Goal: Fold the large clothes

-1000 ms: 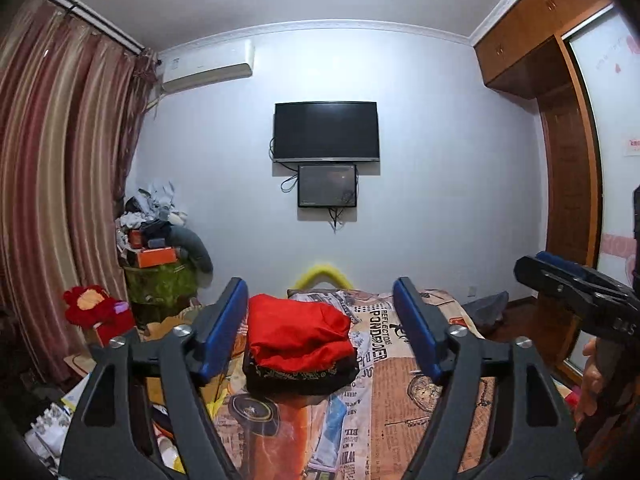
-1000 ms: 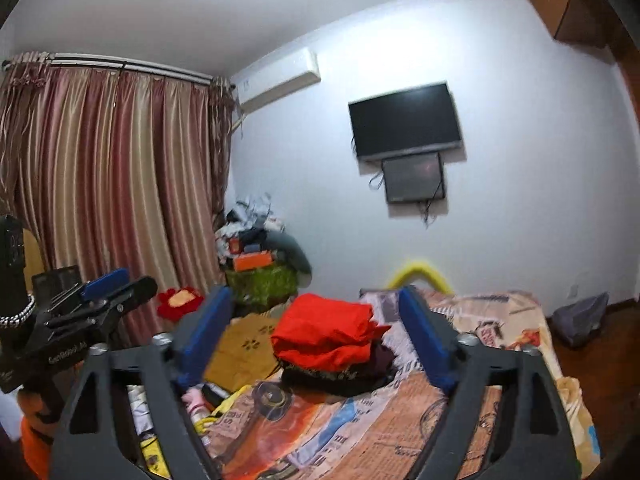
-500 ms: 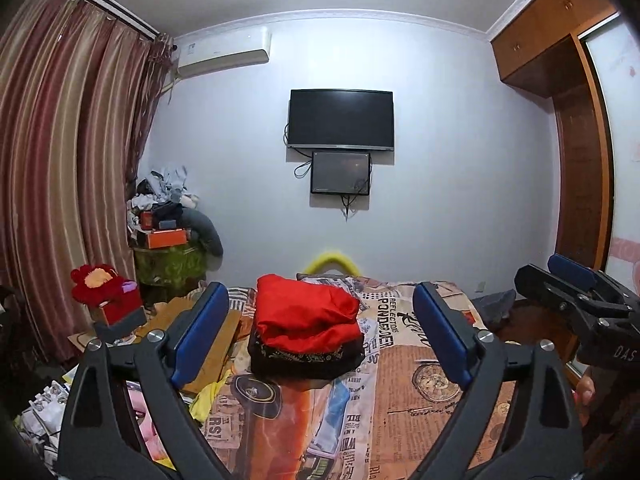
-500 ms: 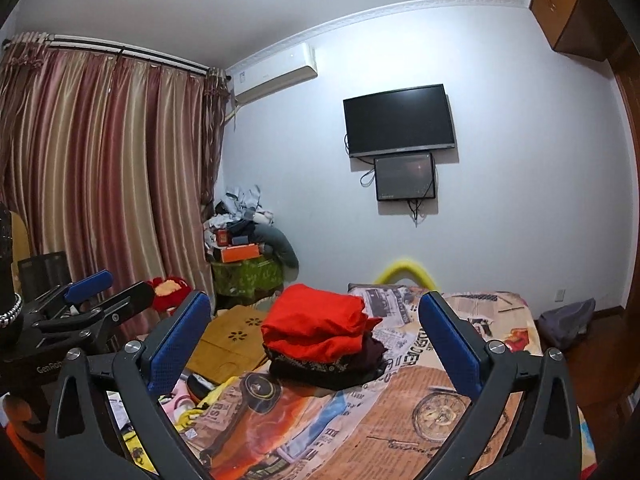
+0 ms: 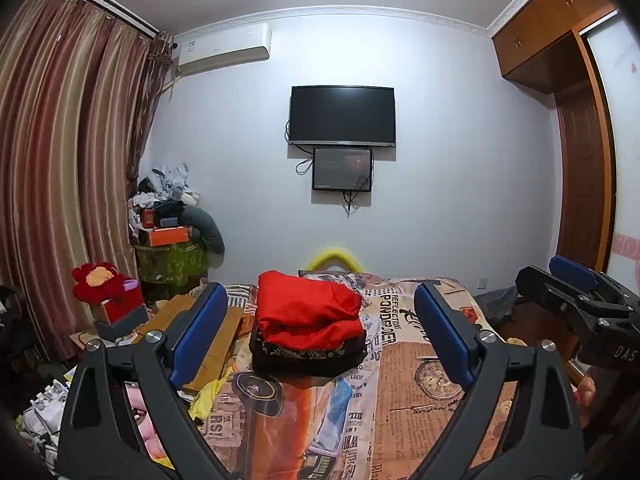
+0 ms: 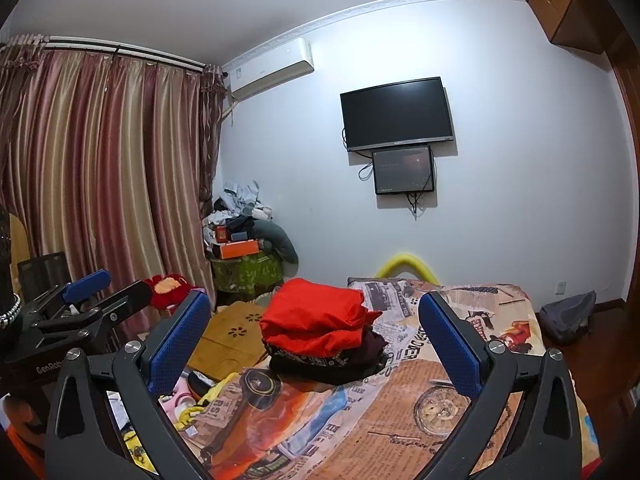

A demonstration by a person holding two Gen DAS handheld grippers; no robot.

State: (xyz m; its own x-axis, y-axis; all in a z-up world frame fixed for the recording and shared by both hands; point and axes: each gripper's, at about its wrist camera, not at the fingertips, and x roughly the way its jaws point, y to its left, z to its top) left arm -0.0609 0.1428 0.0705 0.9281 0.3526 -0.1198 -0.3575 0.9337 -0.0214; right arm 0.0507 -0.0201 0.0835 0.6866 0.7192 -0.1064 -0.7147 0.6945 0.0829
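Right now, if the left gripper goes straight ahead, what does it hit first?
Probably the red garment atop the dark pile on the bed. It sits between the open left gripper fingers; depth is unclear.

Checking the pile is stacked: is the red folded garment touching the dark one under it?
Touching. In the right wrist view the red garment lies directly on the dark garment, with no gap along their shared edge; the left wrist view agrees.

A home bedroom: a bed (image 5: 424, 376) with a newspaper-print cover, striped curtains (image 5: 68, 168) on one side, a television (image 5: 342, 115) mounted on the far wall, an air conditioner (image 5: 224, 46) near the ceiling, a wooden wardrobe (image 5: 560, 32), and cluttered belongings (image 5: 168, 216) piled in the corner.
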